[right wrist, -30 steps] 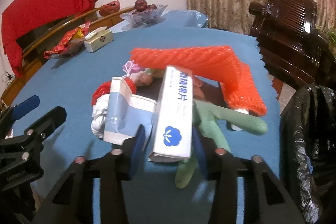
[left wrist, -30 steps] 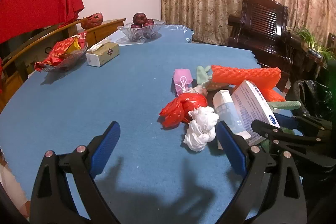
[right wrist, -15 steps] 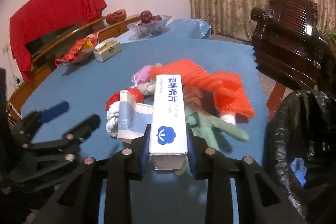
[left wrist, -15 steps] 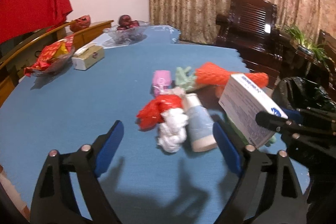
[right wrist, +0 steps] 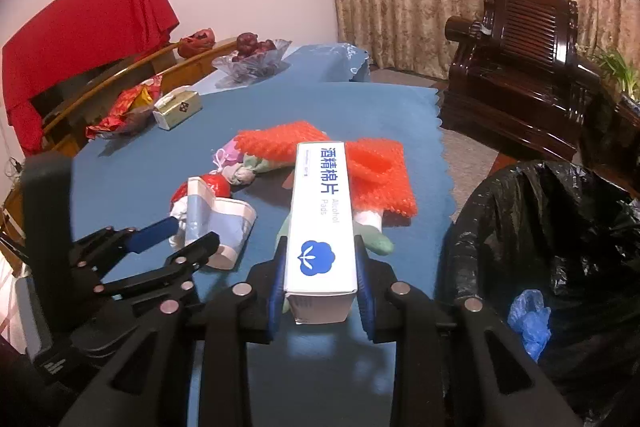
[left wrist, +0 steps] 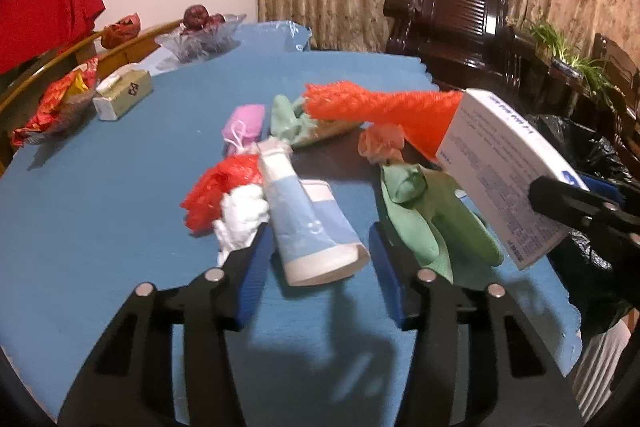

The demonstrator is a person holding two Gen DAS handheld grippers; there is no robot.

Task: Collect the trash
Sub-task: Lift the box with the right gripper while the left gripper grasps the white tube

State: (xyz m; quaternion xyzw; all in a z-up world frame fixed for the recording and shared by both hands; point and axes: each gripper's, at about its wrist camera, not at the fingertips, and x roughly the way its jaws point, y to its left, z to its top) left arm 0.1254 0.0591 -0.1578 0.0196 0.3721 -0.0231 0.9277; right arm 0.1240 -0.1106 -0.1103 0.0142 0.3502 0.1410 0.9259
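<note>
Your right gripper (right wrist: 320, 291) is clamped on the white cardboard alcohol-pads box (right wrist: 322, 223) at lower centre, off the blue tablecloth (right wrist: 132, 179), black bin bag (right wrist: 560, 227) at right, while your left gripper (left wrist: 318, 267), jaws just closing, straddles the pale-blue squeeze tube (left wrist: 308, 223) without clearly pressing it.

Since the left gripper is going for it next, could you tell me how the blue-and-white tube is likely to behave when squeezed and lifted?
The tube looks flattened, so it will probably give under the pads. It seems light. Lying flat, it should not roll.
</note>
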